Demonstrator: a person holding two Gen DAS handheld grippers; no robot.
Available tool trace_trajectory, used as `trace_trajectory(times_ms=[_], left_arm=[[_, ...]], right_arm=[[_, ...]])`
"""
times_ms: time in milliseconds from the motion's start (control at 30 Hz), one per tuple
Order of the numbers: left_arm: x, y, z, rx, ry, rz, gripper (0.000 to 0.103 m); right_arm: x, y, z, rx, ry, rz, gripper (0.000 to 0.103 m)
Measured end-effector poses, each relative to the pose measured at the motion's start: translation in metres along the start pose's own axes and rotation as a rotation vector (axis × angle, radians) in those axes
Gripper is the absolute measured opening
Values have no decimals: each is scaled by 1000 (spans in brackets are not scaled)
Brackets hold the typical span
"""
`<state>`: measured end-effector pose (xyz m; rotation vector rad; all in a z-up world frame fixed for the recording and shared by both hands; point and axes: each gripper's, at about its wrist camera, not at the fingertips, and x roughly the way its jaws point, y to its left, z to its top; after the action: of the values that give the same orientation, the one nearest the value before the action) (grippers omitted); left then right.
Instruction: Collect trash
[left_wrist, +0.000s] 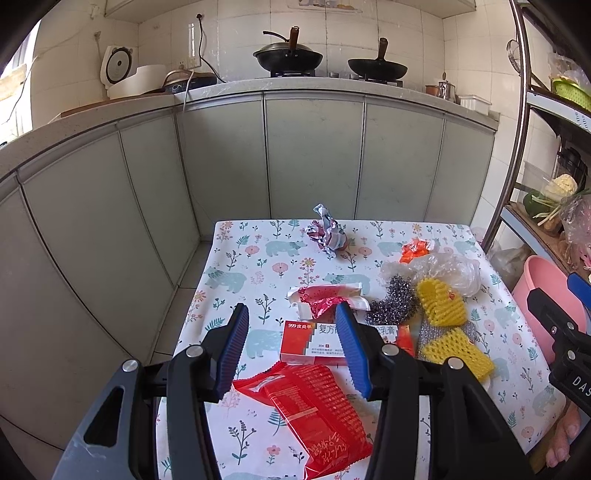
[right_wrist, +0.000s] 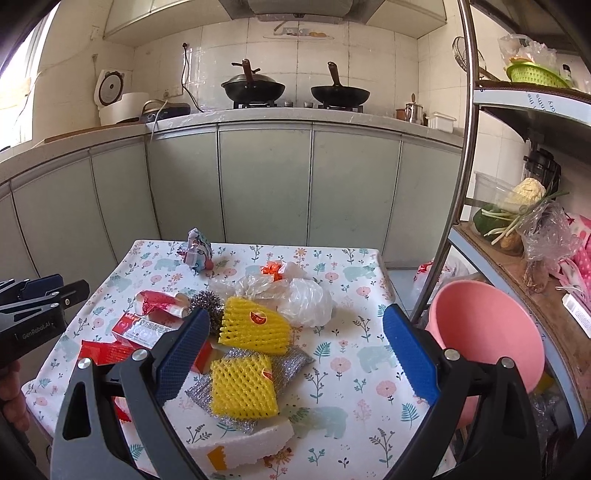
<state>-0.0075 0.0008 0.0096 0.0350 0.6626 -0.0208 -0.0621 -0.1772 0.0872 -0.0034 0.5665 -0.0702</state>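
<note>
Red wrapper (left_wrist: 314, 413) flat at surface (left_wrist: 236, 266) near edge, light, slick, crinkly; best pinched at a raised edge; yellow foam nets (right_wrist: 245, 384) mid-surface, soft, springy, easy anywhere; left gripper (left_wrist: 295, 350) tilted down above wrapper, jaws wide, empty; right gripper (right_wrist: 295, 354) likewise over nets, wide, empty.

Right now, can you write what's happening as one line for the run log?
stage: trash not yet picked | left gripper: open above red plastic snack wrapper | right gripper: open above yellow foam fruit net | round pink plastic bin: beside table
</note>
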Motion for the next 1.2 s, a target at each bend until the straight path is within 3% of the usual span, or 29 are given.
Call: trace_trajectory(times_ms=[200,867,1200], left_arm=[[-4,1,1,1,-6,5,49],[1,2,0,4,8,11,49],[7,1,-2,6,27,18,50]], right_arm=[[5,0,0,-6,46,17,95],[3,7,-1,-42,29,32,95],[5,3,-3,-28,42,49,90]])
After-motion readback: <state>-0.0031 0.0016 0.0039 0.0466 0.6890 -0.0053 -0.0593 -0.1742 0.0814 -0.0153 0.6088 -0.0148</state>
